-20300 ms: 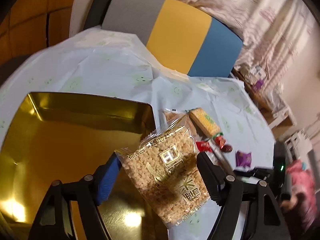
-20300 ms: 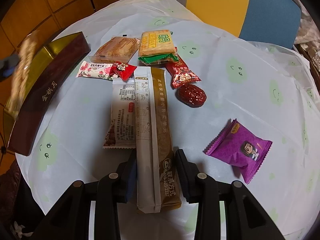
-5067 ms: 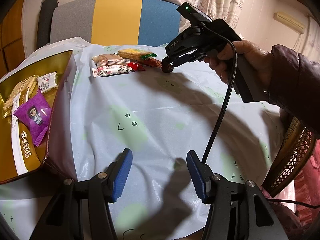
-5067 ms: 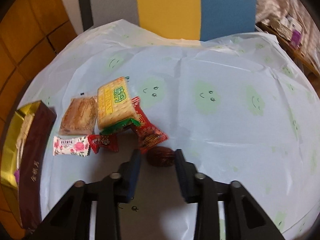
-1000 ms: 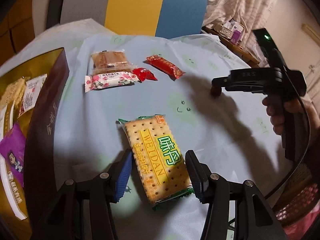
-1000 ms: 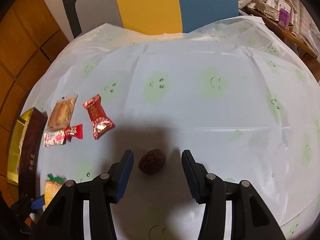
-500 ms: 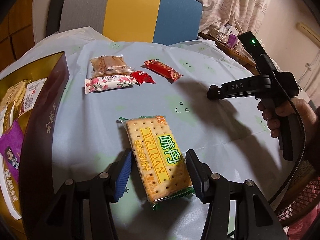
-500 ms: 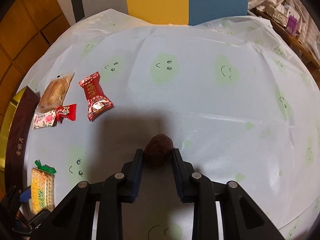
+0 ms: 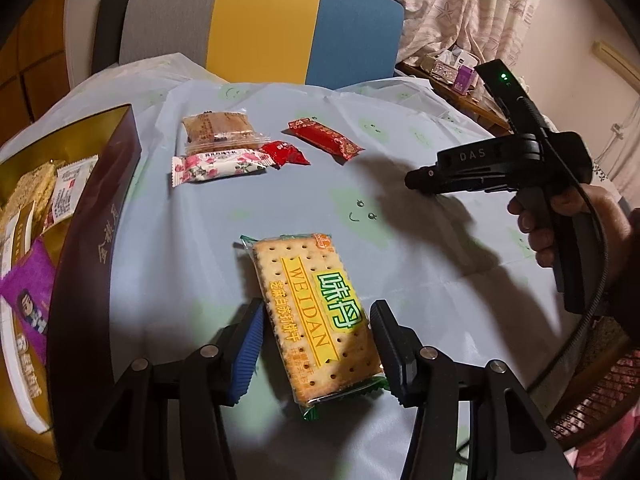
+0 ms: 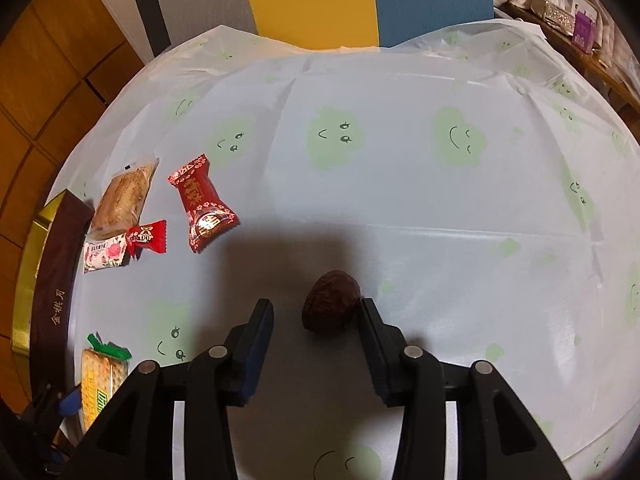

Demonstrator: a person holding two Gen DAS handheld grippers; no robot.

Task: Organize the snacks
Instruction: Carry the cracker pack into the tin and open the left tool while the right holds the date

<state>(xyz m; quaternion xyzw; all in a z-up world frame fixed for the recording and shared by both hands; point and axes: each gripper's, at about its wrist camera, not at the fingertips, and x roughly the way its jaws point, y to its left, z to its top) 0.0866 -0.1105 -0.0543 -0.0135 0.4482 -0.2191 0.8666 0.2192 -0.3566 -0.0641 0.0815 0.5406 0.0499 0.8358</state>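
Snacks are half sorted: several packets already lie in the gold-lined box at the left edge of the table, while the rest are spread over the pale cloth with green smiley faces. The cracker packet lies flat on the cloth, lengthways between the fingers of the left gripper; the blue pad sits against its left edge and the black finger close to its right, but whether they actually squeeze it cannot be told, and it does not look lifted. Well to the right, the dark wrinkled date sits on the cloth between the fingers of the right gripper, whose jaws are opening; the date lies just beside the right finger, with a clear gap to the left one, so it is not clamped. Farther back lie a red sweet packet, a small red candy, a floral wrapper and a clear-wrapped pastry, near the box. The step in hand looks like picking up two snacks at once. Next, the right gripper should probably centre on the small, round date before closing, since it could roll away; the left needs a firm grip across the packet, then a carry leftwards into the box.
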